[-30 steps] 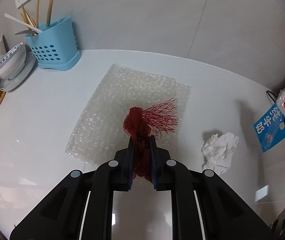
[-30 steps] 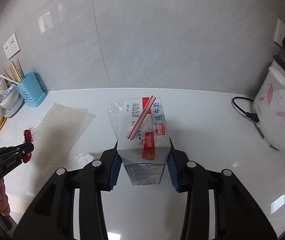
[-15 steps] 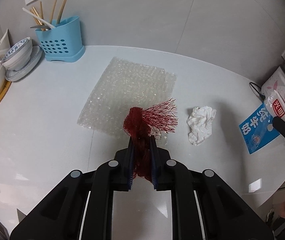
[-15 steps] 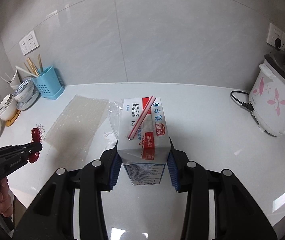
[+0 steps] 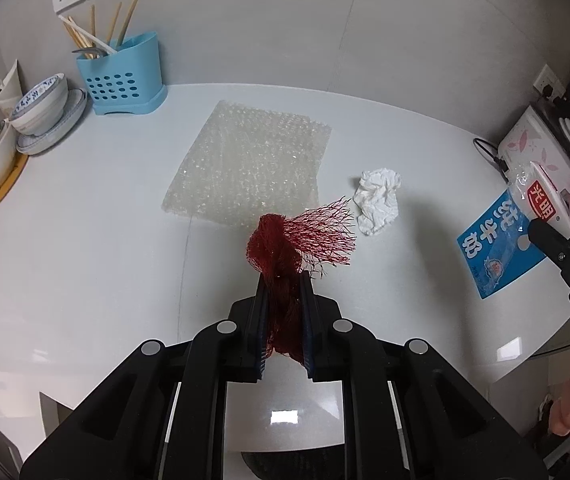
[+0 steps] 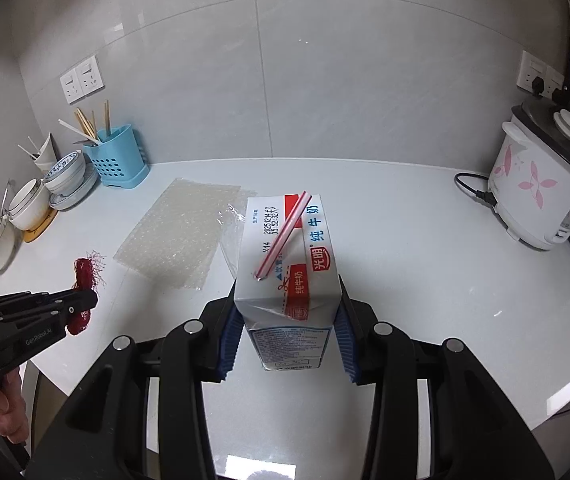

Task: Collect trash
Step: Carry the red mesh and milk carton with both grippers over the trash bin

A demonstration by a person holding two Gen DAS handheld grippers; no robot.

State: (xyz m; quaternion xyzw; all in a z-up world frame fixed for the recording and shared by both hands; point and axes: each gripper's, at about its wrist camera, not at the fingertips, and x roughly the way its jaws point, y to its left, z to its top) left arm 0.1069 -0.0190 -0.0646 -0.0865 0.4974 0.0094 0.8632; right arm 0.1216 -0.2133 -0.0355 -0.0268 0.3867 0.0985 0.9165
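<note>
Nearest to me, at the bottom centre of the left wrist view, my left gripper point(image 5: 283, 280) is clamped tight on a bunched red mesh net point(image 5: 285, 248), whose loose end fans out toward the right. In the right wrist view, my right gripper point(image 6: 287, 304) squeezes a milk carton point(image 6: 285, 264) between its blue pads, with a red-striped straw point(image 6: 283, 236) lying across the carton's top and a scrap of clear wrapper clinging to its left side. Both loads hang above the white counter point(image 5: 85, 260), not resting on it.

I judge the net the riskier load: it is springy and held only by a wad, so a jolt could let it slide out. The straw and the wrapper look loose and could drop off if I tilt the carton.

Further out, mid-frame in the left view, a crumpled white tissue point(image 5: 377, 196) and a sheet of bubble wrap point(image 5: 249, 168) lie flat on the counter, uncollected, and both my grippers are full. No bin shows in either view.

Farthest, at upper left, stand a blue utensil holder point(image 5: 123, 76) with chopsticks and stacked bowls point(image 5: 41, 108); at the right edge of the right view sits a rice cooker point(image 6: 541, 188) with its cord point(image 6: 473, 188) trailing across the counter, which I could snag in reaching that way
</note>
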